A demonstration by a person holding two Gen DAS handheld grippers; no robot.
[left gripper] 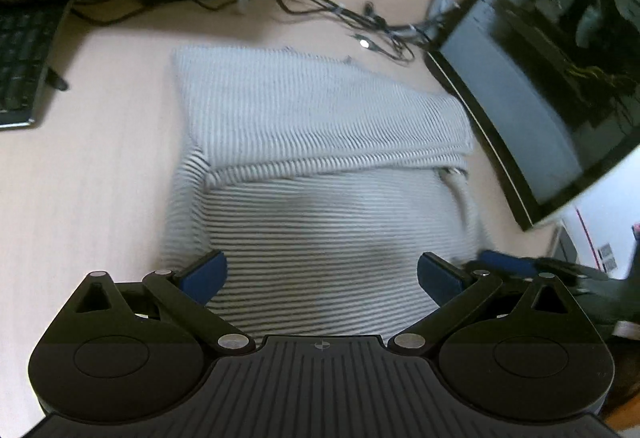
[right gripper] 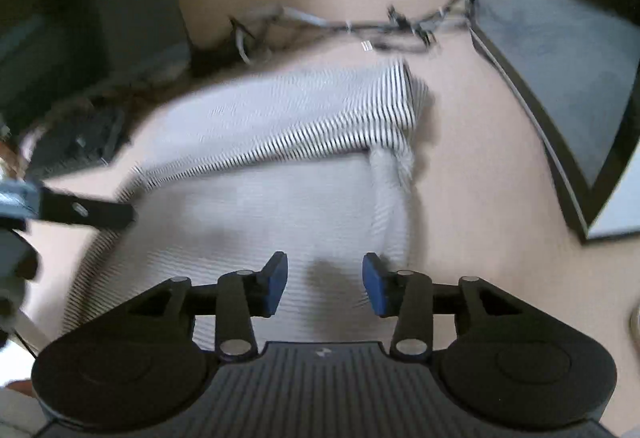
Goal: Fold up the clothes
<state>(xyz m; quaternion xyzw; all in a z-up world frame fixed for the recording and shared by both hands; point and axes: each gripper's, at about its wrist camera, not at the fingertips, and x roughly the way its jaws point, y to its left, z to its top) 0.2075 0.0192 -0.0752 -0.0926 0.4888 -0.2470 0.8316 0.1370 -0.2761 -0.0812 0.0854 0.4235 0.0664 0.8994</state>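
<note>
**Mina:** Pale, wood-grain counter (left gripper: 100, 177) all round, and crowded: a black keyboard (left gripper: 24, 61) on one side, a tangle of dark and white cables (left gripper: 360, 17) at the back, and a black-framed monitor (left gripper: 540, 85) leaning close on the other side

**Jo:** And the garment?

**Mina:** That grey-and-white striped knit top (left gripper: 312, 205) lies flat mid-counter, its far part already folded over towards us. The left gripper (left gripper: 322, 278) hangs above the near edge, blue pads wide apart, nothing between them. The right gripper (right gripper: 324, 288) has pads partly apart, also over the cloth and empty

**Jo:** Where might it go wrong?

**Mina:** I'd judge the next fold could drag the top's far corner into those cables, or nudge the monitor. A shallow pinch might also catch only one layer, so the fold slips apart
</note>
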